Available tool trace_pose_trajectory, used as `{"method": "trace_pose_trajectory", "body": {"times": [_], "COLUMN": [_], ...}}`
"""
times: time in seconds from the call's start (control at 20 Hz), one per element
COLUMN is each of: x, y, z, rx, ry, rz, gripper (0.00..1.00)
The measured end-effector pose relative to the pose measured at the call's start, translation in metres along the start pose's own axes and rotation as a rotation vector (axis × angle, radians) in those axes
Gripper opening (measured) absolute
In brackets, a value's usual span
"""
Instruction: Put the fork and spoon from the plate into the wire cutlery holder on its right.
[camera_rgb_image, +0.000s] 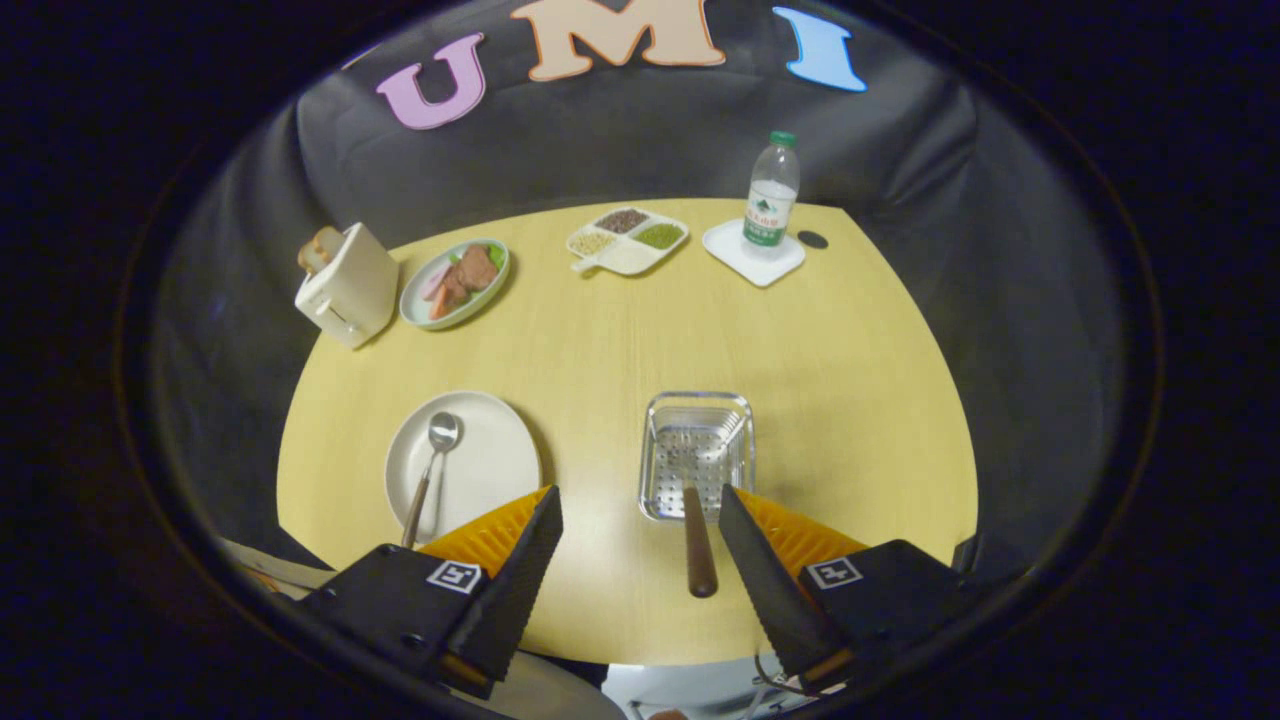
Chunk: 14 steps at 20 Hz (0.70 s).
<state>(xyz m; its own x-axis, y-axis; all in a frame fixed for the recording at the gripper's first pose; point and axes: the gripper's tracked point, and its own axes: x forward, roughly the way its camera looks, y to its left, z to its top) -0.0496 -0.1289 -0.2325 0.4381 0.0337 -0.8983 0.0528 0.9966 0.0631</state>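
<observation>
The wire cutlery holder (697, 420) stands on the yellow table just ahead of my fingers. A brown-handled utensil, likely the fork (697, 545), sits in it, its handle leaning out toward me; its head is hidden inside the holder. That handle lies between my fingers, nearer the right one, and neither finger touches it. My gripper (638, 497) is open and holds nothing. To the left of the holder is the white plate (490, 470) with the spoon (430, 465) on it, bowl pointing away from me, just beyond my left finger.
At the back of the table are a white toaster (347, 285), a green plate of food (455, 283), a divided dish of grains (627, 241) and a water bottle (771, 195) on a small white tray (752, 258). Black cloth surrounds the table.
</observation>
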Motion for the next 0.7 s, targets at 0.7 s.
{"method": "trace_pose_trajectory", "body": {"times": [0.7], "x": [-0.003], "y": [0.105], "z": [0.028], "rx": [-0.117], "ry": [-0.289], "rz": [0.109], "gripper": [1.0]}}
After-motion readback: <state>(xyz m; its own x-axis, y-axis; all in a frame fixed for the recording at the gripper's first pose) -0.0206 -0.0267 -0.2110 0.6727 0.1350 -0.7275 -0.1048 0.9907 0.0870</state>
